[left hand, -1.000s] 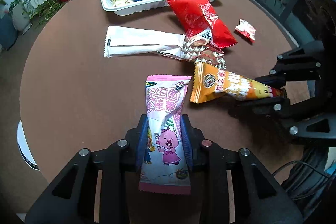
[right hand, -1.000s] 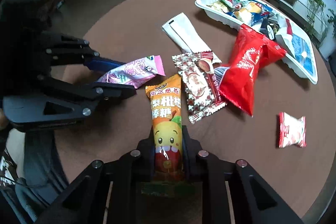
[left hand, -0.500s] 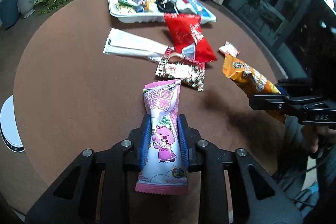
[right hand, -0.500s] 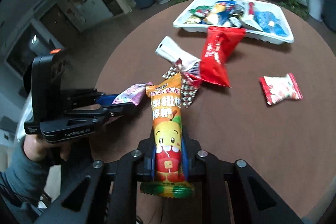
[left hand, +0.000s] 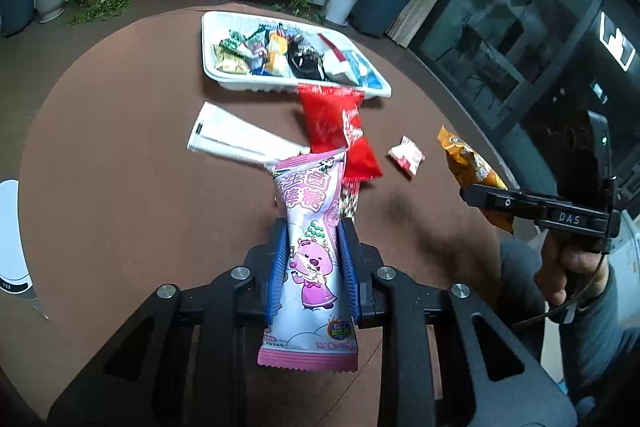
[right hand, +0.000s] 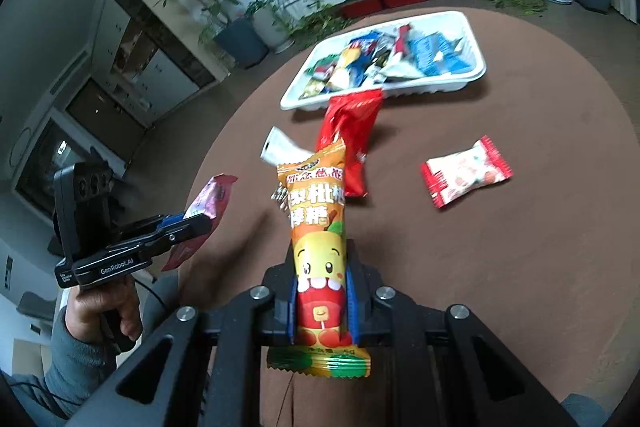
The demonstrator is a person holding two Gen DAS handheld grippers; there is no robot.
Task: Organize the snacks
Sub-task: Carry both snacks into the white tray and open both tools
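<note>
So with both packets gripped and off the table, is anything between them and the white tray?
Nothing blocks a carry above the table. The red bag lies on the table just before the white tray, its end against the near rim. The pink packet and orange packet are held above it.

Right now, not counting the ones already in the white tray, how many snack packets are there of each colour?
Pink, held by the left gripper: 1, the pink packet
Orange, held by the right gripper: 1, the orange packet
Red: 1, the big red bag
White: 1, the long white packet
Red and white: 1, the small candy packet
Brown patterned, mostly hidden: 1
Total: 6
</note>
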